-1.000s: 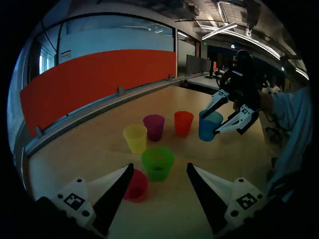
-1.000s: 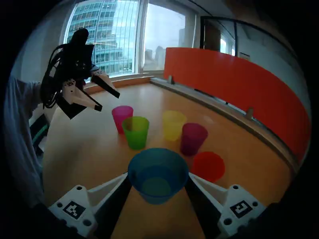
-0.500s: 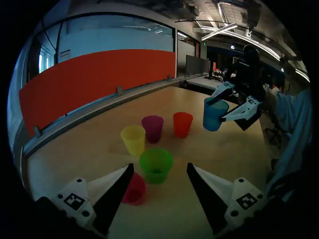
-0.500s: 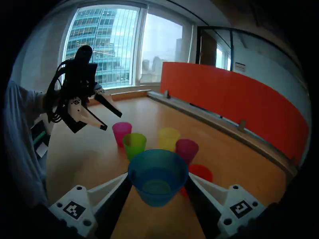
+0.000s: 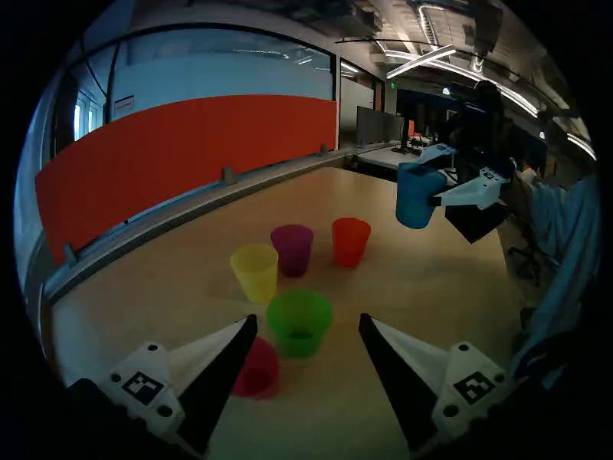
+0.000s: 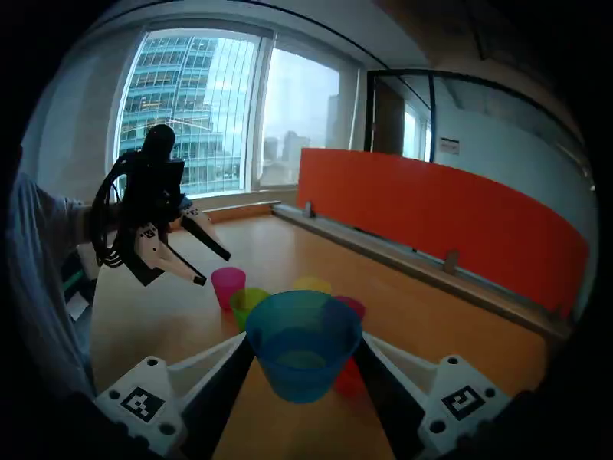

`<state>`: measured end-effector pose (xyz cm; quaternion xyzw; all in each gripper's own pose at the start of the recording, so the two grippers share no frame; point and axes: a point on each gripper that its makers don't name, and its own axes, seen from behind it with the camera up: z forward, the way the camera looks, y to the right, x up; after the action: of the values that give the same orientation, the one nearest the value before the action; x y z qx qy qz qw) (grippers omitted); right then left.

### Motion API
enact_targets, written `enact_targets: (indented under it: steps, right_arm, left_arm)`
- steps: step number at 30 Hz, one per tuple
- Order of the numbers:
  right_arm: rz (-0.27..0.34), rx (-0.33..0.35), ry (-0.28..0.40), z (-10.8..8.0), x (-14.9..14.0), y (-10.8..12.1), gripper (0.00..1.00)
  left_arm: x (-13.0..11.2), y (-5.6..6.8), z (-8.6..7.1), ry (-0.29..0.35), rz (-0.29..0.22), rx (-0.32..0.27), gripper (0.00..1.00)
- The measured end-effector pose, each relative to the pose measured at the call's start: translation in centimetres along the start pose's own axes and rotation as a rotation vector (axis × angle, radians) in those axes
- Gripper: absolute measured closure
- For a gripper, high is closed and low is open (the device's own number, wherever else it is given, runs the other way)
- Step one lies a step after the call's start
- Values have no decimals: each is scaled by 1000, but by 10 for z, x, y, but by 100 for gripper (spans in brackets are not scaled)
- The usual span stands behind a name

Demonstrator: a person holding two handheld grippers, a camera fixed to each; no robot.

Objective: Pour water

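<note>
My right gripper (image 6: 304, 341) is shut on a blue cup (image 6: 303, 360) that holds some water, lifted well above the wooden table (image 5: 429, 284). From the left gripper view, the blue cup (image 5: 416, 196) hangs high at the right, above and right of the red cup (image 5: 350, 239). On the table stand a purple cup (image 5: 292, 247), a yellow cup (image 5: 254, 270), a green cup (image 5: 299, 320) and a pink cup (image 5: 257, 369). My left gripper (image 5: 306, 320) is open over the green and pink cups, holding nothing. The right gripper view has the left gripper (image 6: 214, 269) hovering open left of the pink cup (image 6: 227, 284).
An orange partition (image 5: 191, 153) with a metal rail runs along the table's far edge. Large windows (image 6: 191, 115) stand behind the left gripper. A person's light sleeve (image 5: 567, 253) is at the right, by the table's edge.
The right gripper has raised the blue cup from table level to well above the other cups. The left gripper has hardly moved and stays open.
</note>
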<state>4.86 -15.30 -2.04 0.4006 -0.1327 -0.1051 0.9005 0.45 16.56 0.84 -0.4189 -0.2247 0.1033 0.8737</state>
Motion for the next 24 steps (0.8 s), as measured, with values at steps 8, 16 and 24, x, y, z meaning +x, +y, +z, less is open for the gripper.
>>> enact_targets:
  steps: [8, 16, 24]
  right_arm:
    - [7, -6, 58, -7, 22, 3, 10]
    - [-6, -16, 105, -13, 43, 6, 10]
    - [-14, -22, 150, -17, 62, 7, 10]
  left_arm:
    - [1, 2, 2, -3, 7, -5, 1]
    - [-1, 4, 6, -16, 17, -9, 1]
    - [-5, 1, 12, -29, 23, -9, 1]
